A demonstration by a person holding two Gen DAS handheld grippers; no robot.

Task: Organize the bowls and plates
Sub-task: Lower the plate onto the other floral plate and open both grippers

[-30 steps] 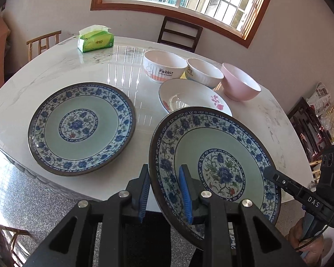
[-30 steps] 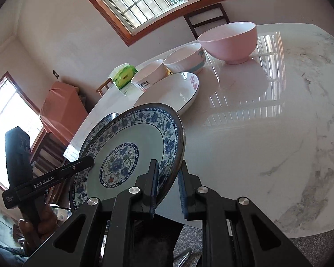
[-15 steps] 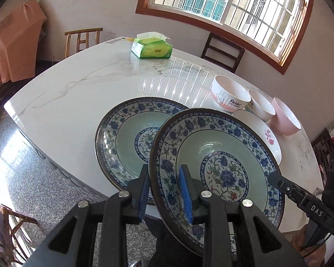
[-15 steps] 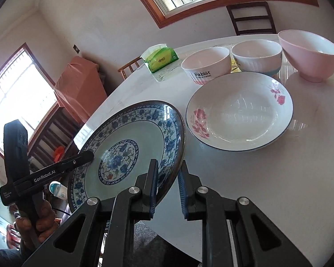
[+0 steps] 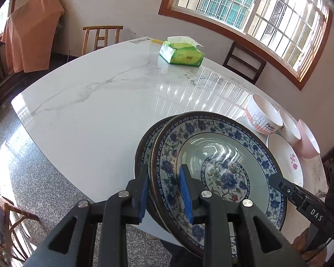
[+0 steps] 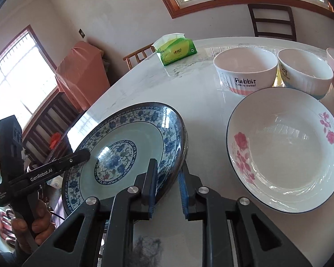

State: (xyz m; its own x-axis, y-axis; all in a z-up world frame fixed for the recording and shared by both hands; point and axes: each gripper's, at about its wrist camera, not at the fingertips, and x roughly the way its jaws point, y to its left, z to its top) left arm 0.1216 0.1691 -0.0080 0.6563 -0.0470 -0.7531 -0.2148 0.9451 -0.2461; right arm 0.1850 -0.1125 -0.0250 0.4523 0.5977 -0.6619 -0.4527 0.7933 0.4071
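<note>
A blue-flowered plate [image 5: 211, 146] [image 6: 127, 138] hangs tilted just over the table, gripped on opposite rims. My left gripper [image 5: 164, 194] is shut on its near rim, and my right gripper [image 6: 167, 184] is shut on the other side. A matching second blue plate [image 5: 141, 153] lies on the table right under it, only a sliver of its rim showing. To the right lie a white rose plate [image 6: 285, 155], a Rabbit bowl [image 6: 245, 71], another white bowl [image 6: 305, 73] and a pink bowl [image 5: 307, 140].
The white marble table [image 5: 100, 115] has a green tissue pack [image 5: 181, 53] at its far side. Wooden chairs [image 5: 102, 35] stand behind the table, and its near edge drops to a speckled floor [image 5: 33, 178].
Both grippers carried the held plate sideways, away from the bowls, until it came over the second blue plate, which is now almost hidden beneath it. Both grips are unchanged.
</note>
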